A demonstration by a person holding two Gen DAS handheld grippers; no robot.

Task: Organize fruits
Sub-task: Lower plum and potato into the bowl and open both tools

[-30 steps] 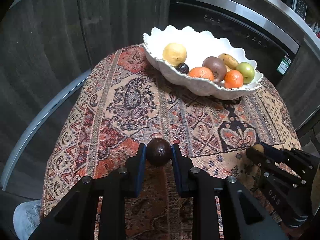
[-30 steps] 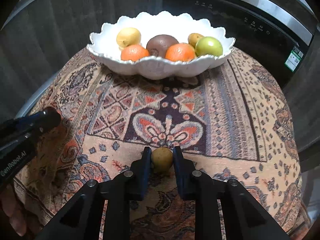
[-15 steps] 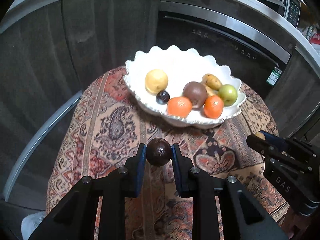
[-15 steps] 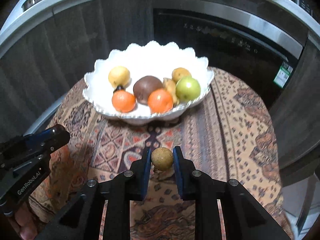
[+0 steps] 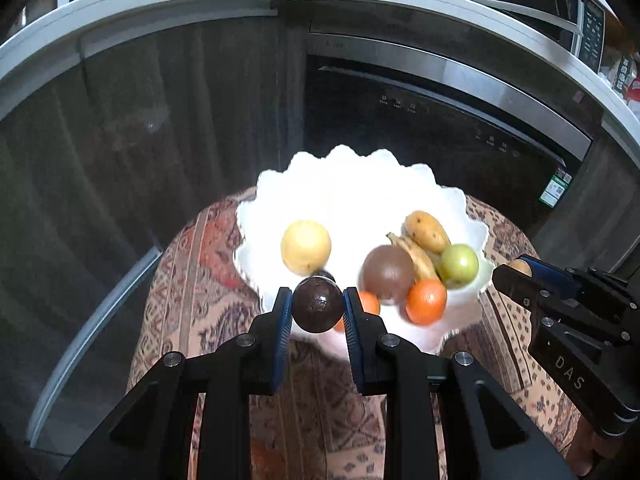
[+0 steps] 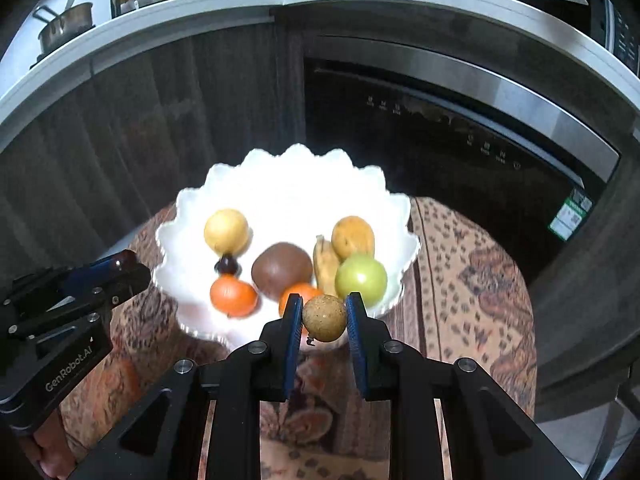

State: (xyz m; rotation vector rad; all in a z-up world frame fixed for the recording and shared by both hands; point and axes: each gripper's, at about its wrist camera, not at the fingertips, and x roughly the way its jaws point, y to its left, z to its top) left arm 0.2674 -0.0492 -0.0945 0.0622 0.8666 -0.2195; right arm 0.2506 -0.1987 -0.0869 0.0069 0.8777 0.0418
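My left gripper (image 5: 318,309) is shut on a dark brown round fruit (image 5: 319,304), held in the air over the near rim of the white scalloped bowl (image 5: 352,196). My right gripper (image 6: 323,317) is shut on a small tan speckled fruit (image 6: 324,317), also above the bowl's (image 6: 288,184) near edge. Inside the bowl lie a yellow fruit (image 6: 226,231), a brown fruit (image 6: 282,267), two oranges (image 6: 233,295), a green apple (image 6: 361,278), a banana (image 6: 325,262) and a small dark fruit (image 6: 227,265). Each gripper shows at the side of the other's view.
The bowl stands on a small table under a patterned cloth (image 6: 472,280). Behind it are dark cabinet fronts (image 5: 160,140) and a black built-in appliance (image 5: 432,128). A white counter (image 6: 200,8) above carries jars and a pot. A hand (image 6: 44,464) holds the left gripper's body.
Both grippers rose and moved forward toward the bowl with their fruits still clamped. The bowl now sits directly beyond the fingertips, and the counter above has come into view.
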